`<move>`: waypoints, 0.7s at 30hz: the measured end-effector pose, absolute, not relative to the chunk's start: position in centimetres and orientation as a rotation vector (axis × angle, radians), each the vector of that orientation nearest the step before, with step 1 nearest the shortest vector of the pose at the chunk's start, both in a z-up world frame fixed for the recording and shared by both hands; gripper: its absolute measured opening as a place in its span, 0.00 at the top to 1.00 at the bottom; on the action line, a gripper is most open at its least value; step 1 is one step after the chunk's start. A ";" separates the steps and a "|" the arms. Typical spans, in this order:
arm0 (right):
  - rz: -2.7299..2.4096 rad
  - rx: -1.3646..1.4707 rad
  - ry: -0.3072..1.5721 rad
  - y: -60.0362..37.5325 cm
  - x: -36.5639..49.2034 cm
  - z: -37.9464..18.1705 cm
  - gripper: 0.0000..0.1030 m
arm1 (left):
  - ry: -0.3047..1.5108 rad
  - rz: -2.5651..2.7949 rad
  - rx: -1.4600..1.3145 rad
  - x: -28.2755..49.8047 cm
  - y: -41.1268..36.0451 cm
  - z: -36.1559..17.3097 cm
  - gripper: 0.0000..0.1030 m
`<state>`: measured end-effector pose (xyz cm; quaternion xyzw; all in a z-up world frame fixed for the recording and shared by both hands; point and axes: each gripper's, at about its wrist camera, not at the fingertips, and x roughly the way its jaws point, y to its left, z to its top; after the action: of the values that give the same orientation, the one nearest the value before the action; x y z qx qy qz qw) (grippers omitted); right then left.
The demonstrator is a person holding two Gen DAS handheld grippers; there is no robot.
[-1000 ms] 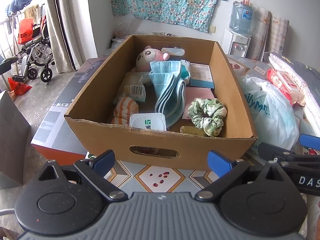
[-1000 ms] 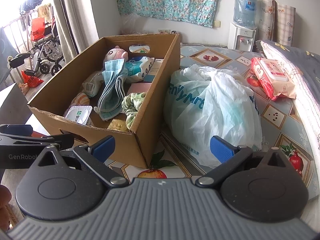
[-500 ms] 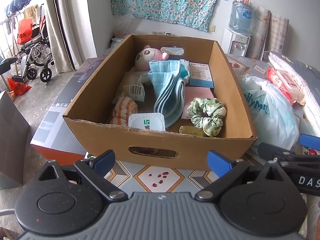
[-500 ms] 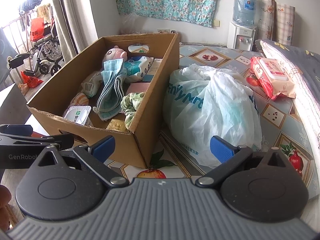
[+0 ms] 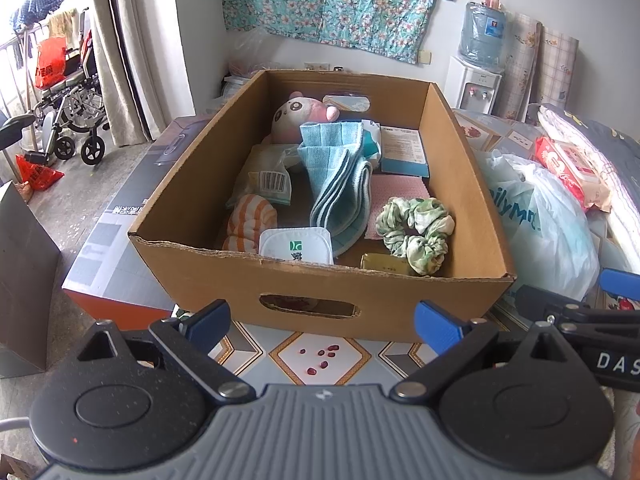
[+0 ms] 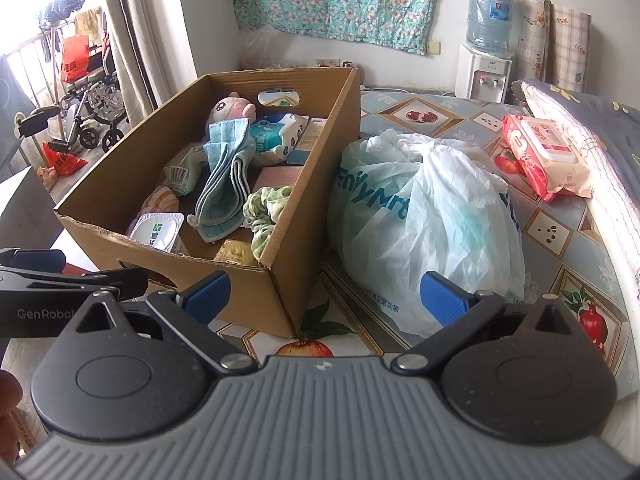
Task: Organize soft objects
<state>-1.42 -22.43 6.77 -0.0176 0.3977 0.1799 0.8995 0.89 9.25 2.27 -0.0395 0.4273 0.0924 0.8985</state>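
Nothing has shifted since a second ago: your left gripper (image 5: 320, 316) and right gripper (image 6: 324, 294) still hover before the cardboard box (image 5: 320, 280), fingers spread wide and empty. Inside the box lie the blue towel (image 5: 340, 184), green scrunchie (image 5: 416, 228), pink plush (image 5: 296, 114) and striped orange cloth (image 5: 250, 216). Just right of it sits the white plastic bag (image 6: 428, 220).
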 end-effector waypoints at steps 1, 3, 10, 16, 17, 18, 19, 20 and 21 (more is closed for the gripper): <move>0.372 -0.036 0.823 -22.4 -1.4 6.8 0.01 | 0.885 0.191 -0.082 0.9 9.2 2.3 0.04; 0.372 -0.037 0.823 -22.4 -1.4 6.8 0.01 | 0.885 0.191 -0.082 0.9 9.2 2.2 0.04; 0.372 -0.038 0.825 -22.3 -1.3 6.7 0.01 | 0.891 0.192 -0.086 1.0 9.5 2.2 0.04; 0.372 -0.040 0.831 -22.1 -1.2 6.6 0.01 | 0.899 0.192 -0.090 1.1 9.6 2.2 0.04; 0.371 -0.040 0.831 -22.1 -1.3 6.6 0.01 | 0.900 0.193 -0.090 1.1 9.5 2.2 0.04; 0.371 -0.039 0.832 -22.1 -1.3 6.6 0.01 | 0.901 0.193 -0.091 1.1 9.5 2.2 0.04; 0.372 -0.040 0.832 -22.1 -1.2 6.5 0.01 | 0.901 0.192 -0.091 1.1 9.5 2.2 0.04; 0.372 -0.041 0.832 -22.1 -1.2 6.5 0.01 | 0.902 0.192 -0.092 1.1 9.6 2.1 0.04; 0.371 -0.041 0.832 -22.1 -1.2 6.5 0.01 | 0.902 0.192 -0.092 1.1 9.6 2.1 0.04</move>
<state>-1.21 -22.09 6.51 -0.0198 0.4018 0.1793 0.8978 1.14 9.56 2.13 -0.0442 0.4352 0.0925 0.8945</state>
